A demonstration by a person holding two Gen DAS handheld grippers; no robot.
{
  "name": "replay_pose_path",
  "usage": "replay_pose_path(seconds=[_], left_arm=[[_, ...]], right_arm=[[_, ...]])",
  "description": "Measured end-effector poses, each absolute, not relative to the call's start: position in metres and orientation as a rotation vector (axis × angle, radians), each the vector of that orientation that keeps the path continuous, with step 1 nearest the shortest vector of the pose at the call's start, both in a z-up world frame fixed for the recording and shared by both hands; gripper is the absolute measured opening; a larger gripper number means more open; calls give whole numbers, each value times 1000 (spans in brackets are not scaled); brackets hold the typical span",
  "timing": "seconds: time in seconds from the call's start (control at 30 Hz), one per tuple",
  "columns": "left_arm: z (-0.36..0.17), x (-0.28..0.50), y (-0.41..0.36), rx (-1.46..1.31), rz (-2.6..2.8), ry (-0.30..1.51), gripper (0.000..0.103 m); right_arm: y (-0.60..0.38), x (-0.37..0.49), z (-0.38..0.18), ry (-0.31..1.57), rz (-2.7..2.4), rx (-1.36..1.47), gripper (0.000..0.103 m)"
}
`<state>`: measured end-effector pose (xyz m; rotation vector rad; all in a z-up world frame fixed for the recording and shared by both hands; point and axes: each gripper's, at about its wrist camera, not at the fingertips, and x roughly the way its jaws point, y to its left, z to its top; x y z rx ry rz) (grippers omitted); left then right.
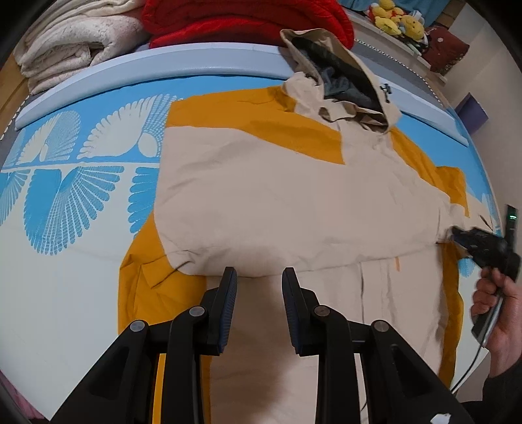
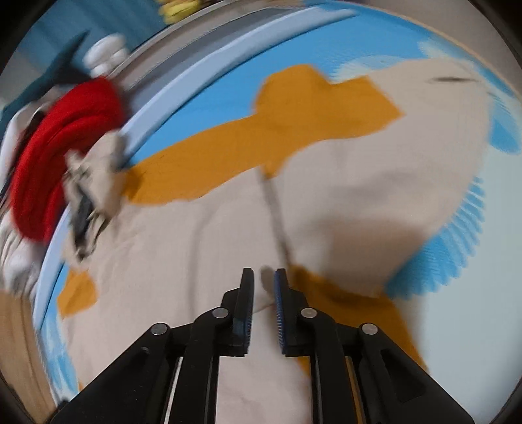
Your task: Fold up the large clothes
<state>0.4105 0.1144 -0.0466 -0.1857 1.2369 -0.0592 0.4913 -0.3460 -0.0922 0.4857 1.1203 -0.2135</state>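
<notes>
A large beige and mustard hooded jacket [image 1: 293, 195] lies flat on the blue and white patterned bed, hood [image 1: 339, 81] toward the headboard. One sleeve is folded across the body. My left gripper [image 1: 259, 274] is open and empty, just above the folded sleeve's lower edge. My right gripper [image 1: 469, 241] shows at the jacket's right side, by the sleeve end. In the blurred right wrist view the right gripper [image 2: 264, 277] is open with a narrow gap over the jacket [image 2: 212, 261], holding nothing that I can see.
A red blanket [image 1: 248, 19] and a cream blanket [image 1: 75, 42] are stacked behind the pale blue headboard rim [image 1: 195, 65]. Yellow plush toys [image 1: 394, 19] sit at the far right. The person's right hand [image 1: 499, 310] holds the right gripper's handle.
</notes>
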Motion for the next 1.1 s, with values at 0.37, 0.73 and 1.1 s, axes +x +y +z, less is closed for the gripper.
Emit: replay_pose_path(seconds=[0.37, 0.73, 1.1], left_arm=[[-16, 382, 69, -99, -12, 1089, 26], [4, 369, 12, -47, -59, 1008, 31], [-6, 379, -10, -14, -88, 1012, 32]], right_arm=[[-357, 464, -44, 1075, -172, 384, 31], [-372, 398, 69, 752, -113, 74, 35], [-509, 411, 54, 814, -257, 273, 41]])
